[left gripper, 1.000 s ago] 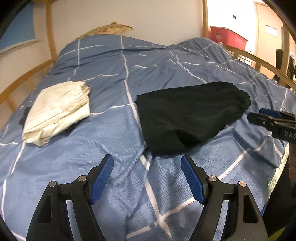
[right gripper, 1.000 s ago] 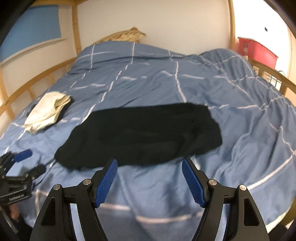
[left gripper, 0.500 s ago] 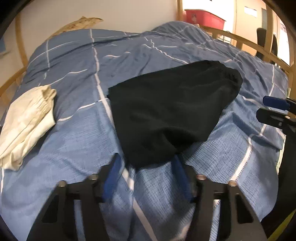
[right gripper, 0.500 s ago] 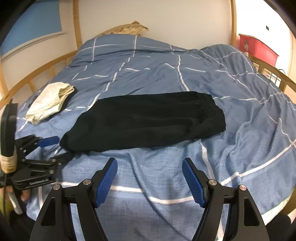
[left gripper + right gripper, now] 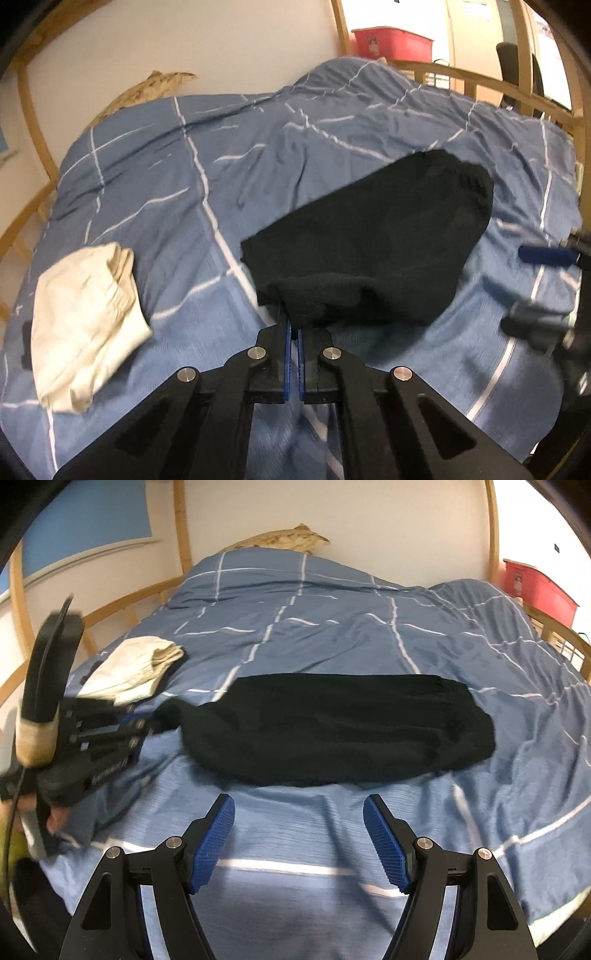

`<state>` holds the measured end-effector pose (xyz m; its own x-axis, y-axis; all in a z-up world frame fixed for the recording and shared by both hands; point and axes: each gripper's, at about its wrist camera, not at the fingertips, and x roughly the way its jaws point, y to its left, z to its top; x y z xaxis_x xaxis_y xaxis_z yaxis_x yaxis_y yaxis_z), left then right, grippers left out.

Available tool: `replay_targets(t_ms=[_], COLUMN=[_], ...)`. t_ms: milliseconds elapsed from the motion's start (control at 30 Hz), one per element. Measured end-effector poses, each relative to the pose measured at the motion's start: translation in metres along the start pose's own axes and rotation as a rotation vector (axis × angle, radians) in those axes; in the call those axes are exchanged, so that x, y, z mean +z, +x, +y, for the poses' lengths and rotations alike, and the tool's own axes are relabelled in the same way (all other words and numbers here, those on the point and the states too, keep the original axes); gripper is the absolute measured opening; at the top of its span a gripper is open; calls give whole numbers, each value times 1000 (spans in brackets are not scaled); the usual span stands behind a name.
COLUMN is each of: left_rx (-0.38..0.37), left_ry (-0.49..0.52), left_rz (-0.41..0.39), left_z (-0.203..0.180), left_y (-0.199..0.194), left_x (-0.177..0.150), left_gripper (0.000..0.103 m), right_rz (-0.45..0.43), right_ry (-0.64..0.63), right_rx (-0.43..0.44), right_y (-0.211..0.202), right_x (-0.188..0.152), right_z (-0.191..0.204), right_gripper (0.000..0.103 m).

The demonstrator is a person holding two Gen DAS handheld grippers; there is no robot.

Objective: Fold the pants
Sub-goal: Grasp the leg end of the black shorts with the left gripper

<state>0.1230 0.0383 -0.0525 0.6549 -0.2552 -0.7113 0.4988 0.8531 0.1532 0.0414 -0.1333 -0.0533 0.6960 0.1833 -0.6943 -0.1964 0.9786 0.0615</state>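
Near end of black pants (image 5: 373, 243) now pinched by left gripper (image 5: 294, 332)

Fingers were spread a second ago; now pressed together on the cuff end at 6 o'clock in left view; pants lie lengthwise on the blue bed (image 5: 332, 627), centre of right view; right gripper (image 5: 299, 834) hovers with fingers spread, holding nothing; cream garment (image 5: 85, 325) at 9 o'clock untouched; a fold-over toward the waistband looks likely next.

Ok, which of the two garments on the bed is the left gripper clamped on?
The black pants: the left gripper pinches their near end. The folded cream garment lies apart, untouched.
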Motion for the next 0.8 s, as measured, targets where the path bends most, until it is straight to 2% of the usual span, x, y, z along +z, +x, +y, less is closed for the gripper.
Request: replay_targets(t_ms=[133, 433, 733, 800], left_rx=[-49, -89, -152, -166], left_ry=[-10, -52, -109, -114], left_rz=[10, -1, 9, 6], left_z=[12, 37, 55, 57], left_y=[11, 39, 49, 48], left_x=[11, 41, 36, 35], left_gripper=[4, 4, 4, 4], right_rz=[8, 27, 35, 34], right_ry=[4, 25, 96, 121], right_rx=[14, -10, -22, -8], right_y=[11, 31, 51, 56], right_x=[5, 21, 34, 33], right_z=[14, 30, 32, 33], right_gripper=[73, 73, 73, 69])
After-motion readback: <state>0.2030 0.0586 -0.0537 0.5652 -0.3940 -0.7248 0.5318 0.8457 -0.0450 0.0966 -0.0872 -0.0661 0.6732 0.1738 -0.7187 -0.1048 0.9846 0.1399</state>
